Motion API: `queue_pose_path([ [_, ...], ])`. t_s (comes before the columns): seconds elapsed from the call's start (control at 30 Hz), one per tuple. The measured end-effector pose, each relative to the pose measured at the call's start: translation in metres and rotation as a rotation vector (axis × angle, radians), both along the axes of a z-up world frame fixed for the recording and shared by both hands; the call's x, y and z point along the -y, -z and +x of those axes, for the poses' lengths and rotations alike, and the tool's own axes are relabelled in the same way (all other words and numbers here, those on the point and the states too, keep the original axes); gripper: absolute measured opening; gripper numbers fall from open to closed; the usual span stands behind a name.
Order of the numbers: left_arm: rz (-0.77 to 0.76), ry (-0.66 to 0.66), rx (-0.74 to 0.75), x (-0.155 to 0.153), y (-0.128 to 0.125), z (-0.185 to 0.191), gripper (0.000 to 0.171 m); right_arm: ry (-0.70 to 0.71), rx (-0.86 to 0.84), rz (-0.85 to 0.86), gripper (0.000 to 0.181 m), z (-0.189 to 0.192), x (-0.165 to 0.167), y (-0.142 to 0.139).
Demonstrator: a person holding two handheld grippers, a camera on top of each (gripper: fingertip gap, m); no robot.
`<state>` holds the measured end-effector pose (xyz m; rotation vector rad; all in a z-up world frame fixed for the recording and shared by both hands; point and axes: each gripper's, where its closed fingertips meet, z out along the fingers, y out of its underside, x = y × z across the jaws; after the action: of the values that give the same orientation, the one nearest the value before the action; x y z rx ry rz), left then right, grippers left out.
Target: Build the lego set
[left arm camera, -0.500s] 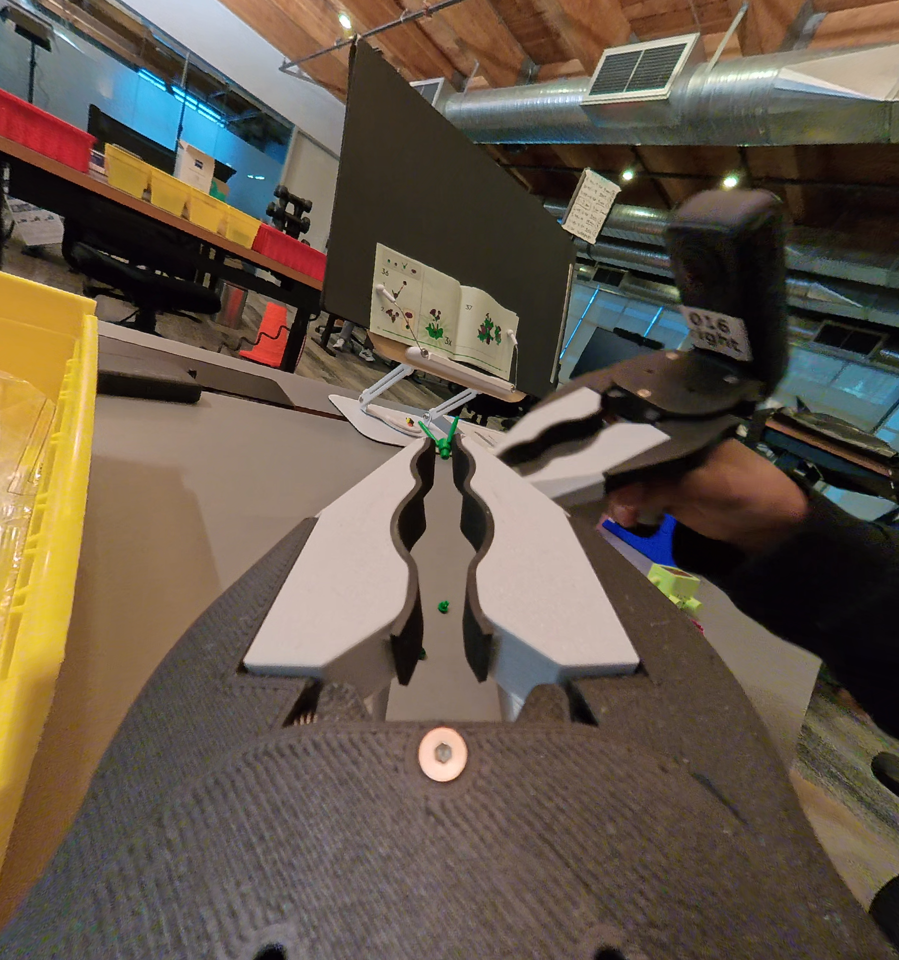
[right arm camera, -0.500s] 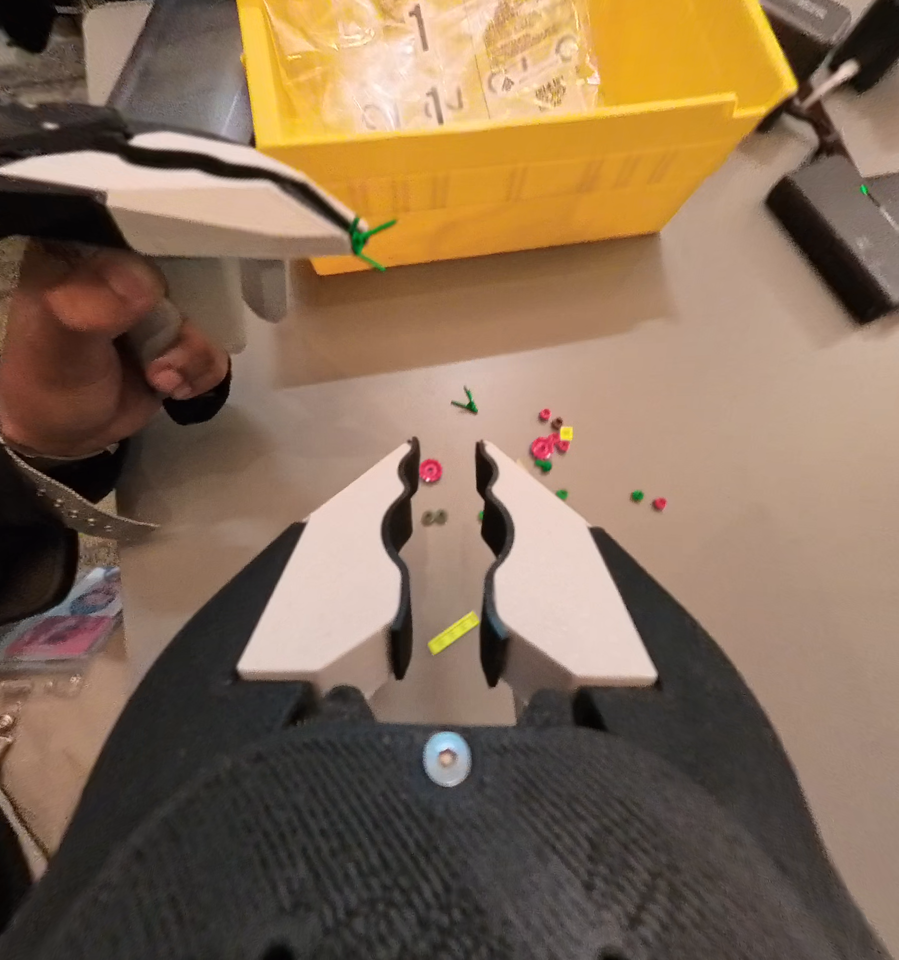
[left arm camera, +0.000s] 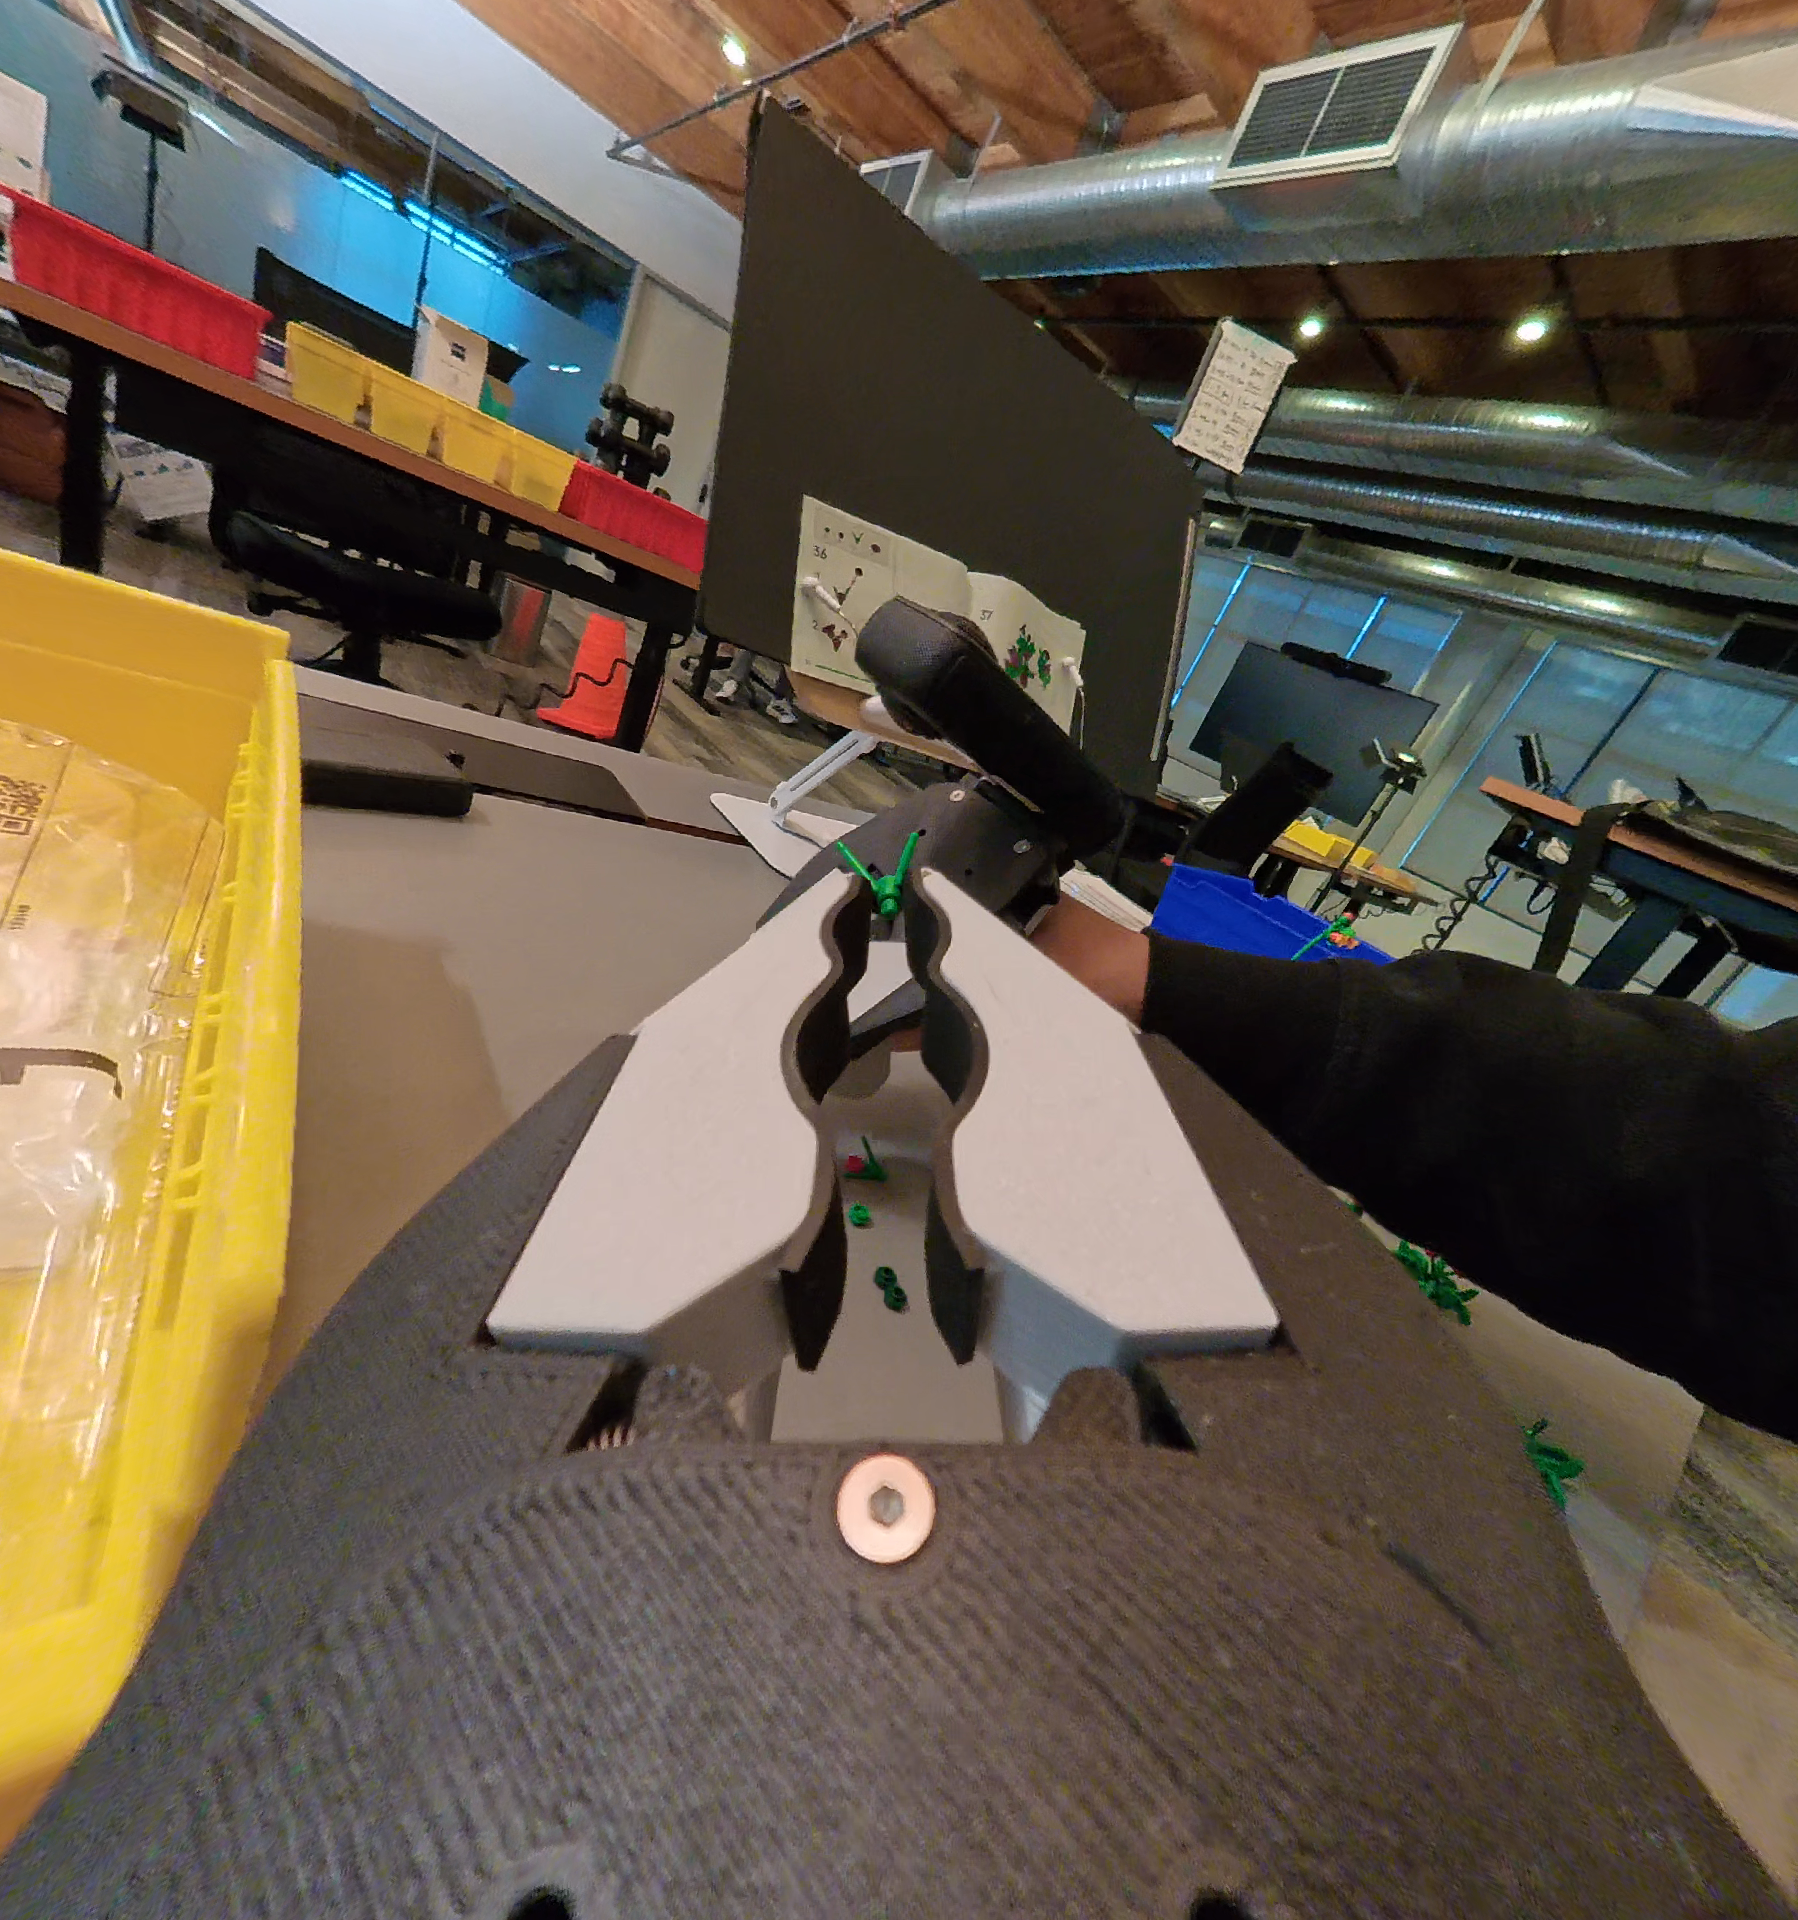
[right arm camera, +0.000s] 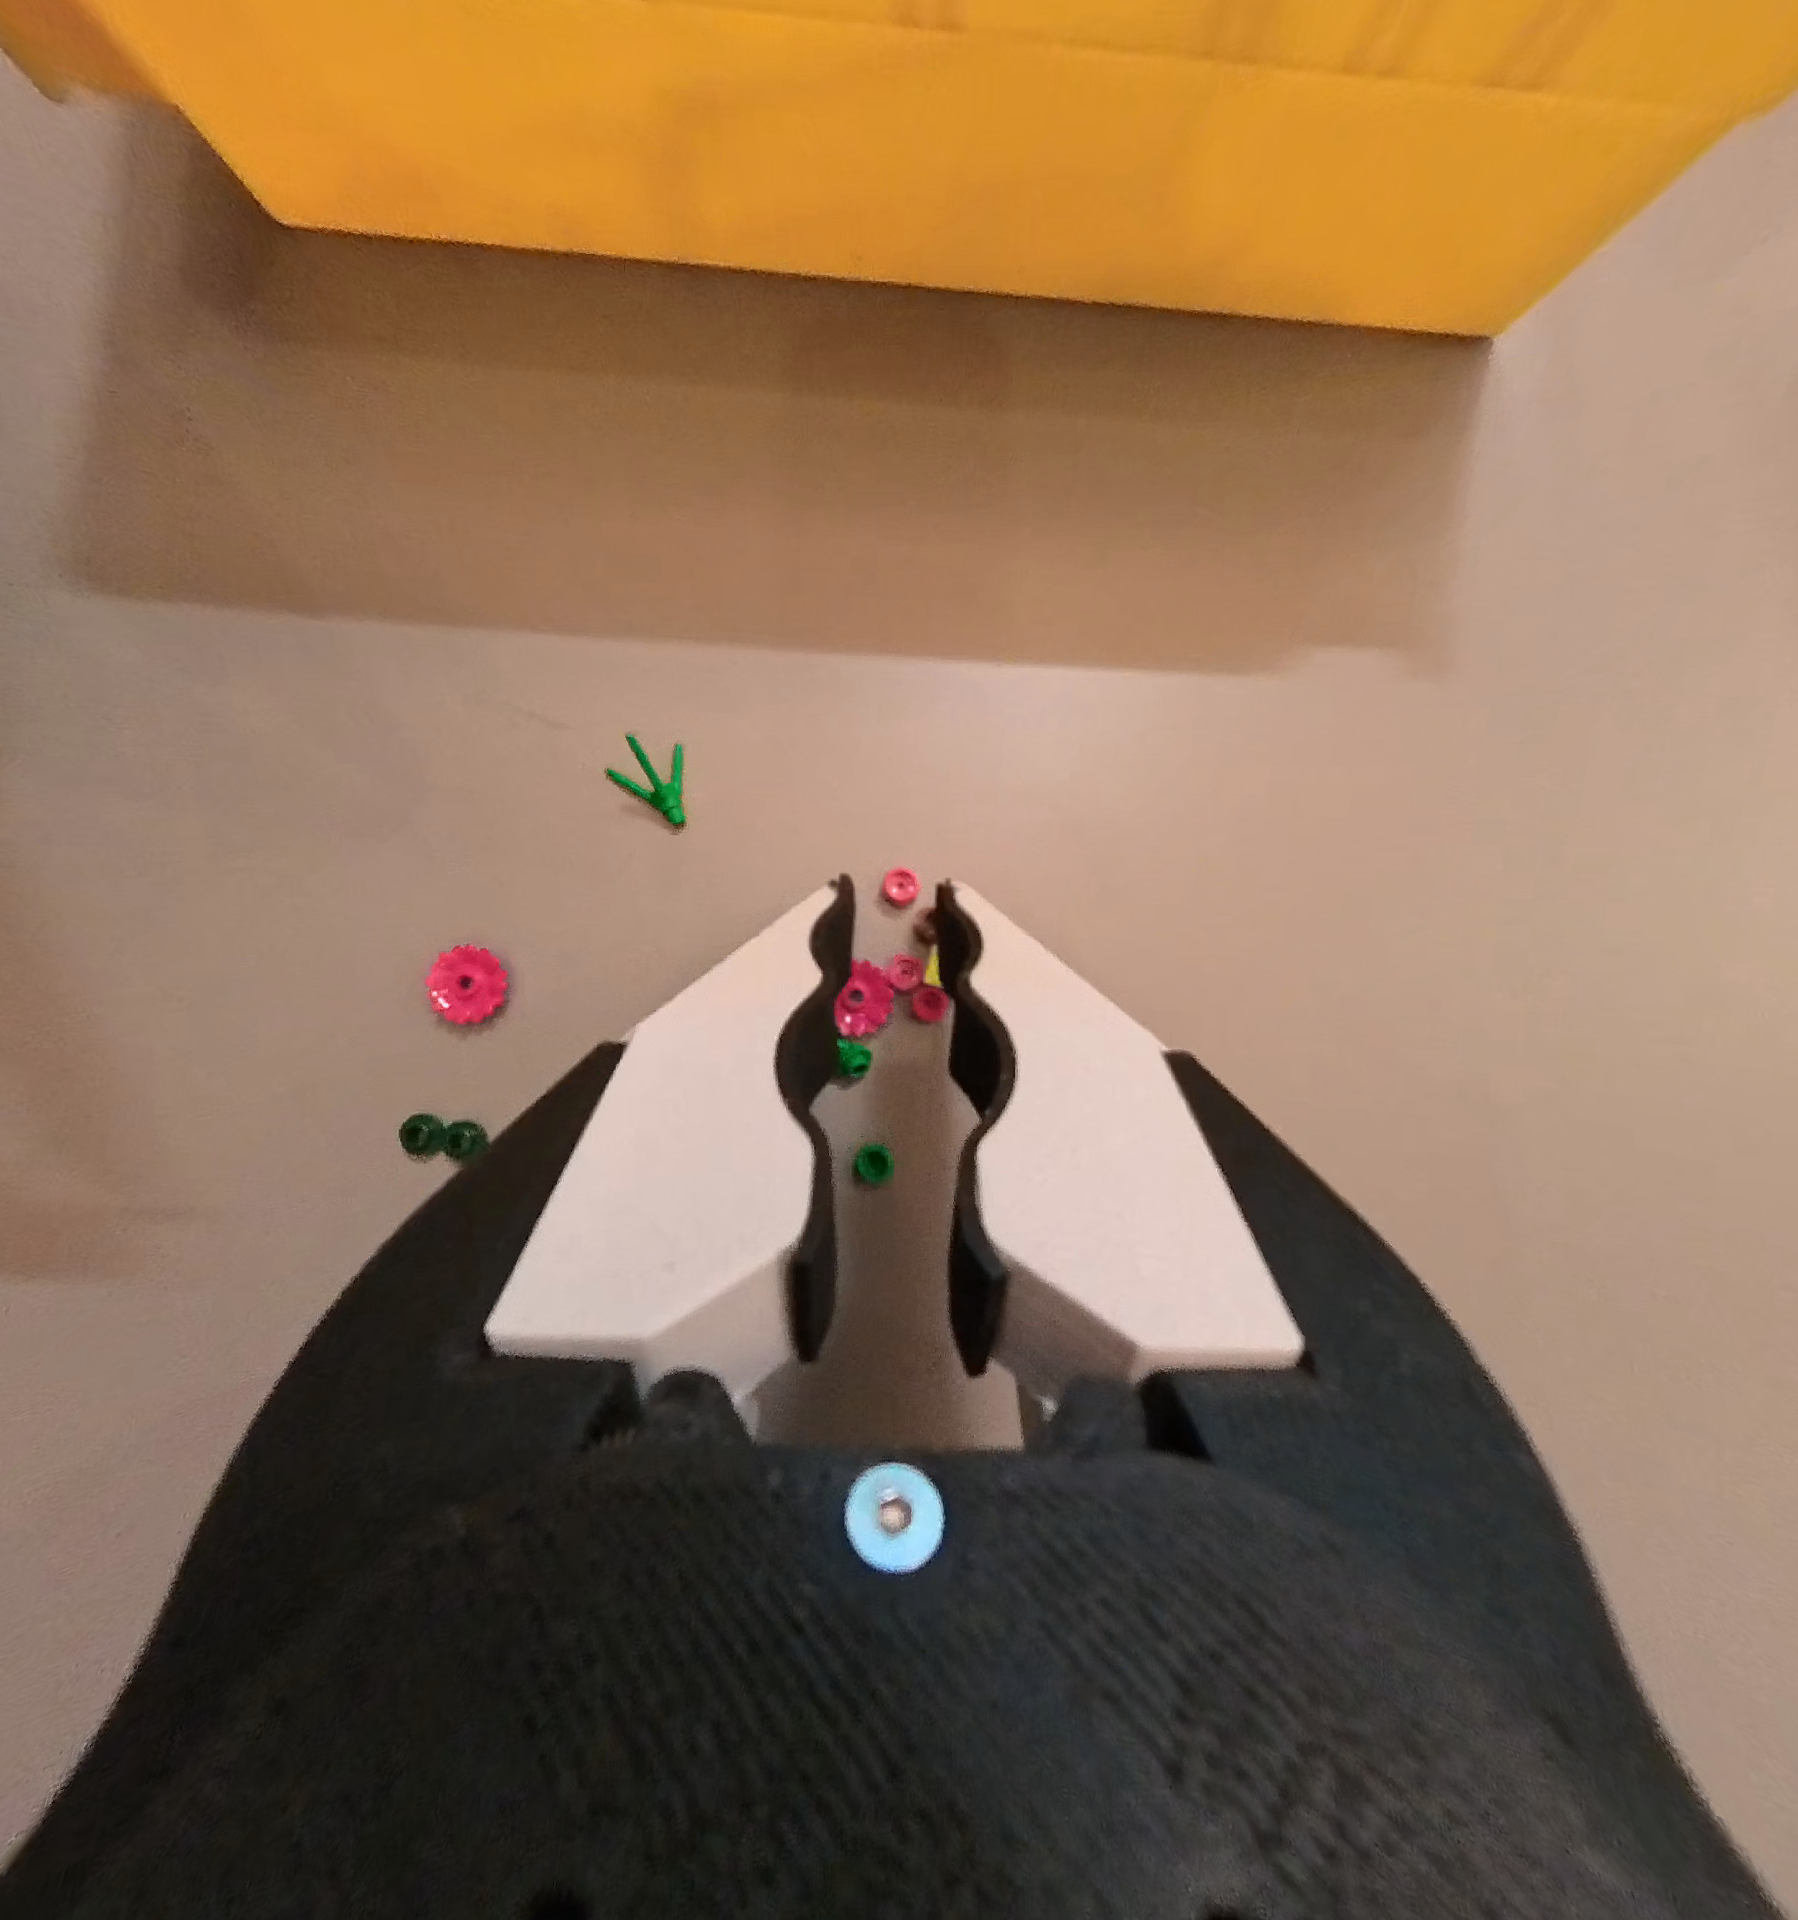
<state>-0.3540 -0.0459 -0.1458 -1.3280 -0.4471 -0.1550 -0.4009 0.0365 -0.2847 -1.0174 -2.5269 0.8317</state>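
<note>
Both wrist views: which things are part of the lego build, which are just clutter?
Job:
left tool gripping green stem piece
right tool, open over pink flower pieces
instruction booklet

Clutter:
yellow bin
blue bin

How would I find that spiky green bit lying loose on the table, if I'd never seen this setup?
Start at the big yellow bin at the table's far edge and come toward the right gripper. Just left of its open jaws lies the green stem piece, alone on bare tabletop. Unlike the round pink flowers and green studs nearby, it has three thin prongs fanning from one base.
</note>
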Motion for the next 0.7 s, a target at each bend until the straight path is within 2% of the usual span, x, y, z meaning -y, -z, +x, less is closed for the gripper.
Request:
queue_pose_path([
  [0.17,0.006,-0.003,0.001,0.001,-0.001,-0.001,0.004,-0.001,0.045,0.025,0.013,-0.002,0.004,0.007],
  [0.3,0.011,-0.008,0.006,0.004,-0.002,-0.003,0.004,0.006,0.066,0.040,0.004,-0.005,0.006,0.010],
  [0.43,0.017,-0.005,0.009,0.004,-0.003,-0.002,0.004,0.019,0.074,0.017,0.004,0.006,0.008,-0.005],
  [0.6,0.027,0.013,0.019,0.003,-0.003,0.000,0.004,0.081,0.048,-0.121,0.004,0.055,0.027,-0.048],
  [0.7,0.016,0.029,0.014,-0.001,-0.002,0.004,0.004,0.165,0.002,-0.057,0.004,0.099,0.029,-0.055],
])
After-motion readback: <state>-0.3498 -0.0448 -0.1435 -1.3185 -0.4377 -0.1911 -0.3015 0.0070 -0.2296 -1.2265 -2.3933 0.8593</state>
